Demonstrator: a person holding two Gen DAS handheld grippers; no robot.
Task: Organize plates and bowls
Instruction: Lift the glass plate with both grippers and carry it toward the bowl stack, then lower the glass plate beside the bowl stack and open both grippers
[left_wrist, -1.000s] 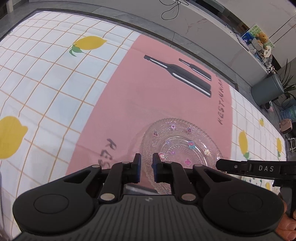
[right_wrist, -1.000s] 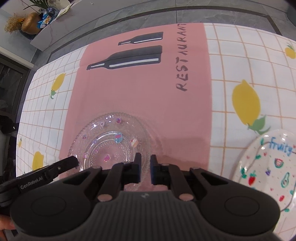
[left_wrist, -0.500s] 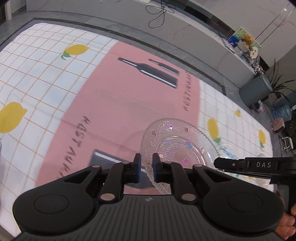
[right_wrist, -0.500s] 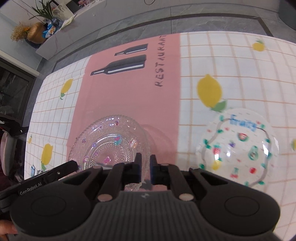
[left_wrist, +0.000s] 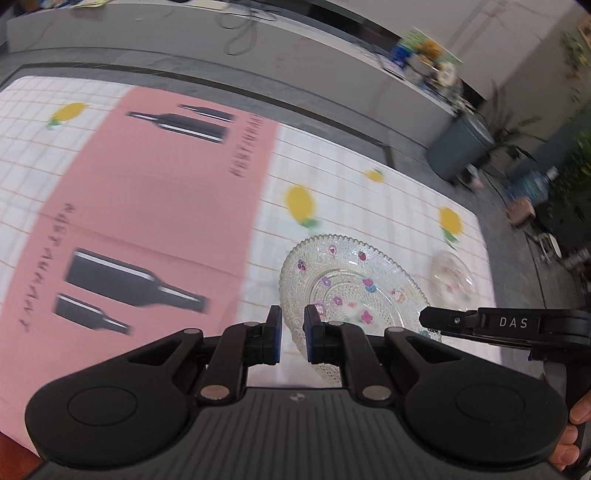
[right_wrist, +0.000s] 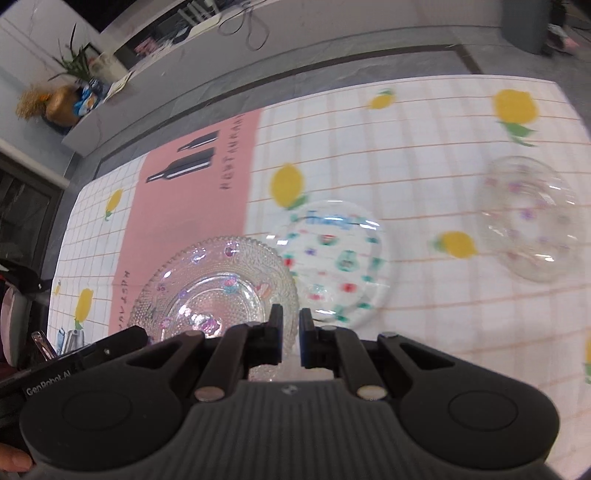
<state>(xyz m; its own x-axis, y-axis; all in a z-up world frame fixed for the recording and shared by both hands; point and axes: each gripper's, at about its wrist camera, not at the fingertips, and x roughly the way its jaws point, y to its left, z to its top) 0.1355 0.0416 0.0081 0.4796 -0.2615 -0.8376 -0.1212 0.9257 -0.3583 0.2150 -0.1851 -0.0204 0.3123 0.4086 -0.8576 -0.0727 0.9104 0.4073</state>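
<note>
Stiff, slick and breakable, the beaded glass plate (left_wrist: 354, 288) hangs between 2 rim grips, left hand-held gripper (left_wrist: 291, 339) and right hand-held gripper (right_wrist: 290, 341) both clamped on its opposite edges.

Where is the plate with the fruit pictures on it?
In the right wrist view, the fruit plate sits on the white checked tablecloth, mid-frame, just right of the sparkly glass plate, with the clear bowl farther right.

A lived-in home dining area is showing: a lemon-print tablecloth (left_wrist: 351, 177) is covering the surface, potted plants (right_wrist: 74, 62) are standing by a cluttered sideboard (left_wrist: 424, 62).
</note>
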